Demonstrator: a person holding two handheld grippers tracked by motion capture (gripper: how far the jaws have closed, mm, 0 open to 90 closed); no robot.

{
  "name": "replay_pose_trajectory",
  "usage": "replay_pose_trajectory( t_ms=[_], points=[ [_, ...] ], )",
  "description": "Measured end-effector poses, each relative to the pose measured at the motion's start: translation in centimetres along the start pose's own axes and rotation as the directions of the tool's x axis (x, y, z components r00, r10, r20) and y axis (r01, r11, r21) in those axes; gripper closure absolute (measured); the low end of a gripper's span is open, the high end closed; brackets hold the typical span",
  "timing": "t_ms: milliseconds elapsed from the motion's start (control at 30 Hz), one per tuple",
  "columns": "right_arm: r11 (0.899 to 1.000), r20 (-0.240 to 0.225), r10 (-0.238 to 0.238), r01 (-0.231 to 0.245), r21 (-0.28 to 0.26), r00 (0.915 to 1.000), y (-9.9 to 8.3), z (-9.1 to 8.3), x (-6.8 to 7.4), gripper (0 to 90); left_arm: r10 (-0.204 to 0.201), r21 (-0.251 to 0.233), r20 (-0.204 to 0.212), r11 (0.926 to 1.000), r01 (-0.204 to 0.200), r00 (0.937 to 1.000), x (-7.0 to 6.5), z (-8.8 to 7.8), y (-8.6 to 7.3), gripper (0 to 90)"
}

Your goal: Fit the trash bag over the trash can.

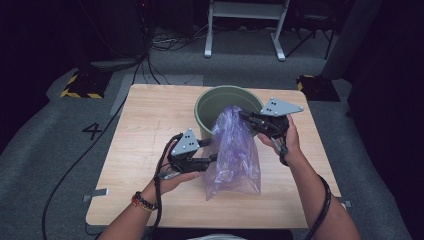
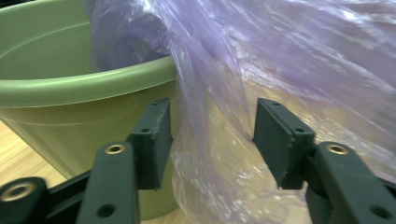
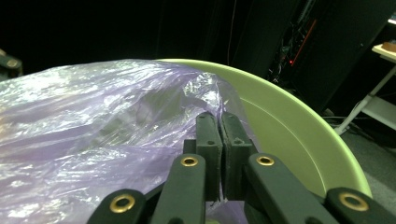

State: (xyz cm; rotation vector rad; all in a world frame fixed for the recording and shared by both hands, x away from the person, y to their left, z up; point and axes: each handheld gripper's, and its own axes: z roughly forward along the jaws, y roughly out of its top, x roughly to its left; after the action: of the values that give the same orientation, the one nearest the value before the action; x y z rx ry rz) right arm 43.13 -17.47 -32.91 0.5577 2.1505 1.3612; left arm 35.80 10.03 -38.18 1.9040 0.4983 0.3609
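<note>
You are working in a lab or recording studio, not a home. Your small wooden tabletop (image 1: 150, 130) stands alone on grey carpet (image 1: 45, 150), with a "4" floor marking (image 1: 92, 131) at left. Black curtains darken the upper corners, yellow-black hazard-taped stand bases (image 1: 80, 86) flank the tabletop, and cables (image 1: 165, 42) trail near a white frame (image 1: 245, 27) at top.

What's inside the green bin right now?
Part of the purple bag hangs over the green bin rim into it; the right tongs pinch its edge there. The bin's bottom is hidden by the plastic.
</note>
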Motion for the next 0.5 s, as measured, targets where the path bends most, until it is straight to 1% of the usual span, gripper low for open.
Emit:
replay_pose_trajectory(
  t_ms=[33,100,133,200,233,267,300,333,367,400,433,467,500],
  points=[
    [1.0,0.0,0.0,0.0,0.0,1.0,0.0,0.0,0.0,87.0,0.007,-0.003,0.002,1.0,-0.007,1.0,0.0,0.0,0.0,53.5],
    [1.0,0.003,0.006,-0.006,0.002,1.0,-0.1,0.0,-0.1,85.2,0.018,-0.011,0.008,0.9998,-0.018,0.9998,-0.1,-0.1,0.0,57.2],
    [1.0,0.012,0.008,-0.008,0.001,0.9999,-0.2,-0.1,-0.2,82.1,0.034,-0.01,0.007,0.9994,-0.034,0.9994,-0.2,-0.1,0.0,64.2],
    [1.0,0.011,0.007,-0.007,0.001,0.9999,-0.3,-0.1,-0.2,80.8,0.054,-0.008,0.006,0.9985,-0.054,0.9985,-0.4,-0.1,0.1,65.9],
    [1.0,0.011,0.004,-0.004,0.003,0.9999,-0.3,-0.1,-0.1,77.0,0.063,-0.008,0.002,0.998,-0.063,0.998,-0.4,0.0,0.1,70.4],
    [1.0,0.028,-0.001,0.001,0.006,0.9996,-0.3,-0.2,0.0,65.6,0.071,-0.004,-0.004,0.9975,-0.071,0.9975,-0.5,0.0,0.2,75.7],
    [1.0,0.028,-0.001,0.001,0.006,0.9996,-0.3,-0.2,0.0,65.6,0.077,-0.002,-0.007,0.997,-0.077,0.997,-0.6,0.1,0.2,75.7],
    [1.0,0.029,0.004,-0.004,-0.007,0.9996,-0.2,-0.7,0.0,58.8,0.082,-0.003,-0.005,0.9966,-0.082,0.9966,-0.6,0.1,0.2,80.5],
    [1.0,0.029,0.004,-0.004,-0.007,0.9996,-0.2,-0.7,0.0,58.8,0.082,-0.002,-0.006,0.9966,-0.082,0.9966,-0.6,0.1,0.3,80.5],
    [1.0,0.029,0.006,-0.005,-0.014,0.9996,-0.2,-0.9,0.1,55.6,0.083,-0.001,-0.009,0.9966,-0.083,0.9965,-0.6,0.2,0.3,80.9],
    [1.0,0.022,0.008,-0.008,-0.02,0.9997,-0.1,-1.3,0.1,52.9,0.081,-0.001,-0.003,0.9967,-0.081,0.9967,-0.6,0.2,0.3,81.1],
    [1.0,0.013,0.007,-0.007,-0.024,0.9999,-0.1,-1.6,0.2,52.1,0.084,0.0,0.0,0.9964,-0.084,0.9964,-0.6,0.3,0.3,81.5],
    [0.999,0.016,-0.006,0.007,-0.039,0.9999,0.0,-2.5,0.5,49.1,0.084,0.0,0.001,0.9965,-0.084,0.9965,-0.6,0.3,0.2,81.5]
  ],
)
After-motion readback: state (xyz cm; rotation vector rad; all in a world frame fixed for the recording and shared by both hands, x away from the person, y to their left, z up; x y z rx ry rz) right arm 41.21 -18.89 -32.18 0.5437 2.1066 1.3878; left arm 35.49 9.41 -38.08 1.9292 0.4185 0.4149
